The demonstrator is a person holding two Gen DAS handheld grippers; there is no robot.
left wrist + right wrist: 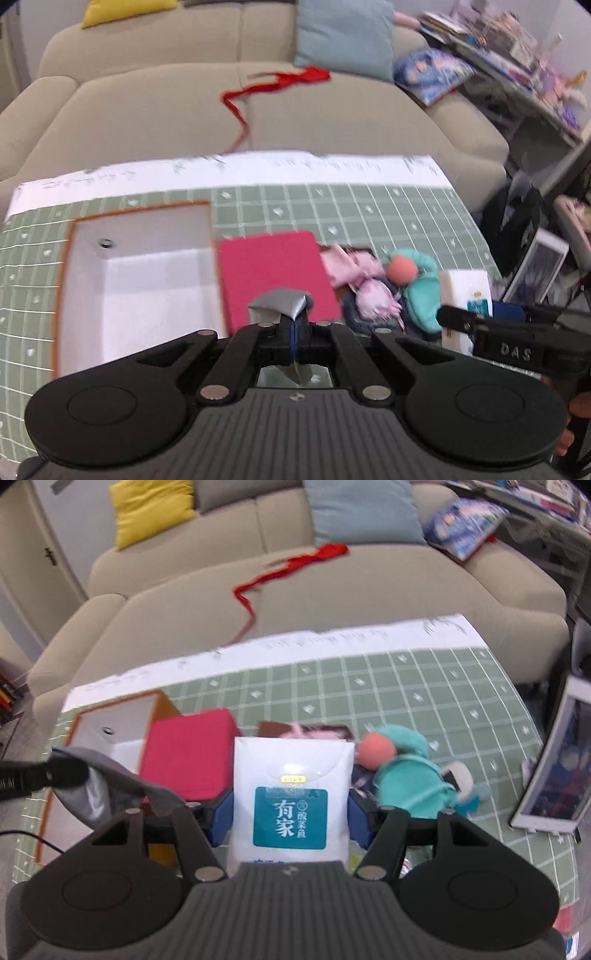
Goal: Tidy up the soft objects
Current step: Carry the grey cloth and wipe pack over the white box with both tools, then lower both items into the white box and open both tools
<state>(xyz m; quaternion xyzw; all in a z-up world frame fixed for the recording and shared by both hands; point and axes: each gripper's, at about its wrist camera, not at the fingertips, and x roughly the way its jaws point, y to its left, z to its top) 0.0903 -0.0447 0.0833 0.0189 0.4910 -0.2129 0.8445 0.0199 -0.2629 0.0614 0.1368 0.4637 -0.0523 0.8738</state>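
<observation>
In the left wrist view my left gripper is shut on a crumpled grey cloth, held above the green grid mat. Below it lie a red flat pad and an open white box with an orange rim. To the right, pink soft pieces sit beside a teal plush toy with an orange head. In the right wrist view my right gripper is shut on a white tissue pack with a teal label. The grey cloth hangs at the left, and the teal plush lies at the right.
A beige sofa stands behind the table with a yellow cushion, a light blue cushion and a red ribbon. A tablet leans at the table's right edge. Cluttered shelves fill the far right.
</observation>
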